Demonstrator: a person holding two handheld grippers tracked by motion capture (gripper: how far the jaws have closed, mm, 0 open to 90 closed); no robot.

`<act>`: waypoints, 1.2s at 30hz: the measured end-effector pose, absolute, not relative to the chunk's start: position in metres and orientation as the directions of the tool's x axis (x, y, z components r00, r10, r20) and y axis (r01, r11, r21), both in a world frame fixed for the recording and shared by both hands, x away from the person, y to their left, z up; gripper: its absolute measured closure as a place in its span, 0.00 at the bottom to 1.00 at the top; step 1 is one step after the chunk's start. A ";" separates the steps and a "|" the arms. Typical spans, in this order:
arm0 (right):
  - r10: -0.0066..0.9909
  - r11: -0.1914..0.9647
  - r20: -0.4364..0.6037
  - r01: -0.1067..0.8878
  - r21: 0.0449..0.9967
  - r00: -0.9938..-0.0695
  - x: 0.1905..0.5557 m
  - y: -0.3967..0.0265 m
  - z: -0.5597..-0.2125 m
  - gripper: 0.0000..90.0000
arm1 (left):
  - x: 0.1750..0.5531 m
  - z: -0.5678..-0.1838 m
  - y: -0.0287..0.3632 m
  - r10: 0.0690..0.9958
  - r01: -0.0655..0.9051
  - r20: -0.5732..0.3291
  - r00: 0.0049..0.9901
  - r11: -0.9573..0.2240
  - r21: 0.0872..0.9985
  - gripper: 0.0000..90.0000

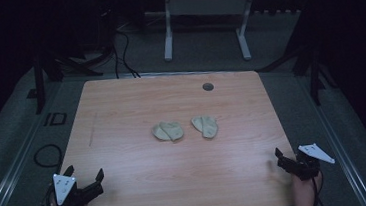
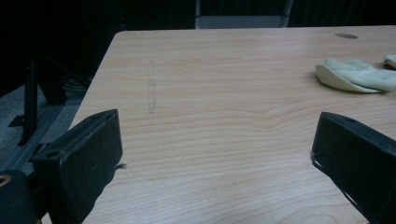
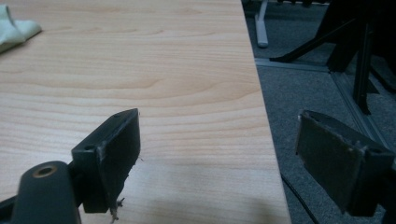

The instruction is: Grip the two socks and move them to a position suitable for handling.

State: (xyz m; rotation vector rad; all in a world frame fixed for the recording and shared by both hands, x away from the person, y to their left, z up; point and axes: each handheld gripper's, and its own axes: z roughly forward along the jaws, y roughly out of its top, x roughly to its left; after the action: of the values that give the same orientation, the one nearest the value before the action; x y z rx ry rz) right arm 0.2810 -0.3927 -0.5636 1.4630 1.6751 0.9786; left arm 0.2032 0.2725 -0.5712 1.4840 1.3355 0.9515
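At the table's (image 1: pixel 129 198) near corners we hold the left gripper (image 1: pixel 84 178) and right gripper (image 1: pixel 281 159), both spread apart, well short of two pale cloths (image 1: pixel 168 131).

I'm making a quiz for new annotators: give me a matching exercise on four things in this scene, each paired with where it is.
Things:
1. left tongs
2. right tongs
3. two pale cloth pieces
4. small dark round spot

Places:
A. middle of the wooden table
B. near left corner of the table, jaws open
C. far side of the table top, right of centre
D. near right edge of the table, jaws open

Pairs: 1-B, 2-D, 3-A, 4-C
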 end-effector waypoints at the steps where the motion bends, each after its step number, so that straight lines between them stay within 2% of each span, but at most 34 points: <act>1: 0.992 0.078 -0.024 0.466 0.881 -0.120 0.281 -0.393 -0.564 0.16 | 0.203 -0.571 0.272 0.992 0.303 -0.023 0.122 -0.015 0.953 0.02; 5: 0.990 0.086 -0.024 0.470 0.879 -0.135 0.281 -0.392 -0.564 0.16 | 0.203 -0.571 0.273 0.992 0.301 -0.026 0.120 -0.011 0.954 0.02; 12: 0.984 0.033 0.063 0.515 0.856 -0.167 0.282 -0.393 -0.564 0.16 | 0.204 -0.571 0.271 0.992 0.318 -0.018 0.124 -0.023 0.948 0.02; 14: 0.969 0.011 0.128 0.554 0.833 -0.211 0.284 -0.389 -0.563 0.17 | 0.204 -0.570 0.270 0.992 0.321 -0.015 0.129 -0.028 0.947 0.02; 19: 0.953 0.085 0.096 0.557 0.826 -0.287 0.288 -0.373 -0.560 0.17 | 0.203 -0.570 0.264 0.991 0.327 -0.009 0.136 -0.036 0.944 0.02; 24: 0.918 0.179 0.080 0.585 0.791 -0.388 0.302 -0.347 -0.557 0.17 | 0.204 -0.571 0.261 0.996 0.345 0.007 0.093 -0.039 0.938 0.02; 31: 0.895 0.238 0.057 0.583 0.777 -0.442 0.321 -0.327 -0.553 0.16 | 0.205 -0.572 0.258 0.998 0.405 0.010 0.064 -0.036 0.914 0.02; 36: 0.883 0.251 0.069 0.590 0.767 -0.465 0.331 -0.315 -0.549 0.16 | 0.207 -0.570 0.257 0.994 0.455 -0.058 0.096 0.008 0.890 0.02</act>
State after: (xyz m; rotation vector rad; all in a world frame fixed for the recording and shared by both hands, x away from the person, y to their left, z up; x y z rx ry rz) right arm 0.3307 -0.3145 -0.5485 1.3478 2.1527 1.0655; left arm 0.2068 0.2573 -0.5702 1.5664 1.4744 0.8420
